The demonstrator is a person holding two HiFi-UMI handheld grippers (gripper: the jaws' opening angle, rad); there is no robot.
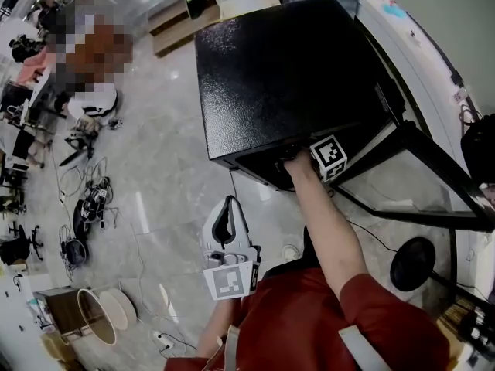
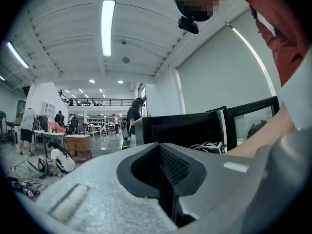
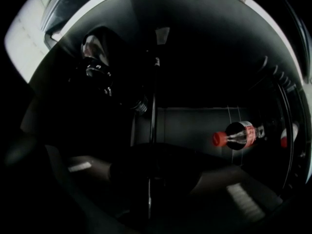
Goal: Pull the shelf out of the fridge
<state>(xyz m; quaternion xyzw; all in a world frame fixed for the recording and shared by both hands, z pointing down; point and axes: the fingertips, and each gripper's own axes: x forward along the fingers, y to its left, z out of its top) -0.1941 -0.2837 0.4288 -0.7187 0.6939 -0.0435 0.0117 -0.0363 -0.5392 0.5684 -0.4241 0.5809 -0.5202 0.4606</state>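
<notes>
my right gripper [image 3: 150,152] is inside the fridge [image 1: 286,76], jaws pinched on the thin shelf [image 3: 154,106] edge; a bottle [image 3: 237,135] lies beyond. the door [image 1: 421,184] stands open alongside. left gripper [image 2: 163,172] closed, empty.

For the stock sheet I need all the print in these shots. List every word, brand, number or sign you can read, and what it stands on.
No text can be read.
Bottle inside the fridge: red label, print too blurred to read.
Upper marker cube and lower marker cube: black and white square patterns only, no letters or digits.
</notes>
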